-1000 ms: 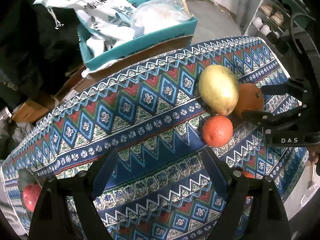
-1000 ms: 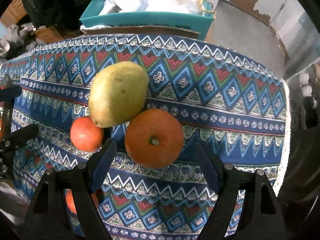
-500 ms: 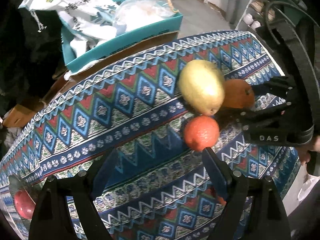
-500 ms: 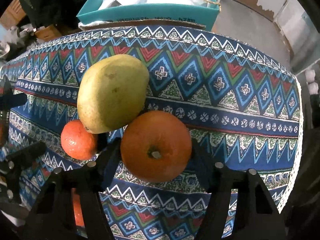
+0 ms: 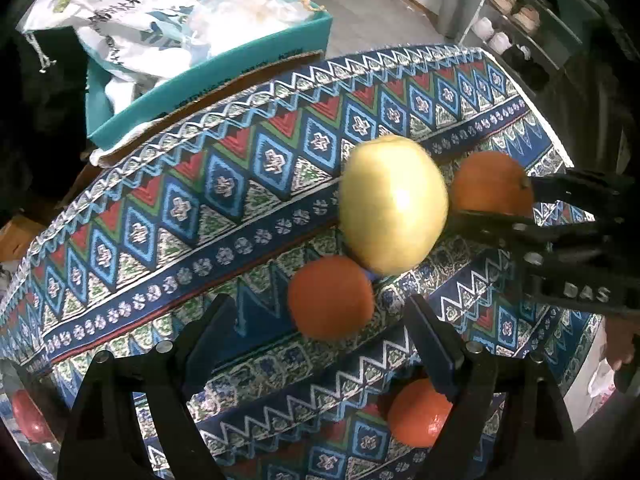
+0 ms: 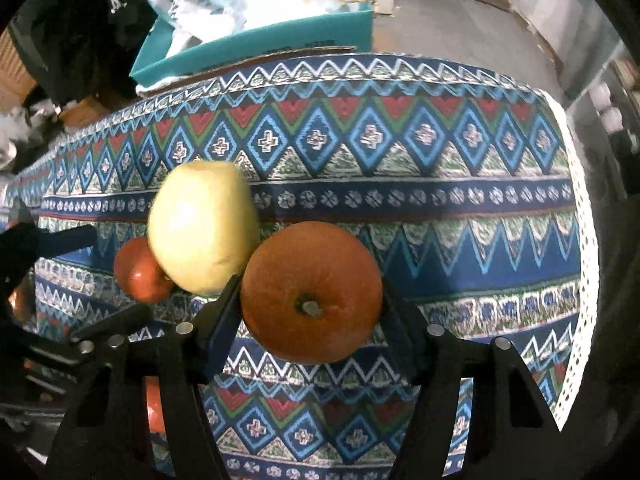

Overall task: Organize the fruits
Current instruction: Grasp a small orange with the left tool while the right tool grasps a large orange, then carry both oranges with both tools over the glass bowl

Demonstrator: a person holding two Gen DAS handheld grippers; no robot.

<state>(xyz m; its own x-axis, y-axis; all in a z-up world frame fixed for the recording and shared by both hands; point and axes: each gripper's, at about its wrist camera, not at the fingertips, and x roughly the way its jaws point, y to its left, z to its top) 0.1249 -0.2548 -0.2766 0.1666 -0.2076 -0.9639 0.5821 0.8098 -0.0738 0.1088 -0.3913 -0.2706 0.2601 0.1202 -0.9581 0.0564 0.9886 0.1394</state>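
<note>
Right wrist: jaws prob. gripping orange [image 6: 311, 292].

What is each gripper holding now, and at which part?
The right gripper clasps the big orange by its two sides, stem facing the camera. The left gripper holds nothing.

in the right wrist view, the pear [image 6: 204, 236] lay on the tablecloth [image 6: 460, 208] at ten o'clock of the large orange [image 6: 310, 292], touching it. the small orange [image 6: 138, 276] sat at nine o'clock of the pear, partly behind it. the box [image 6: 256, 40] stood beyond the cloth's far edge, at twelve o'clock. in the left wrist view, another small orange [image 5: 420, 416] lay nearest, at five o'clock of the pear.
</note>
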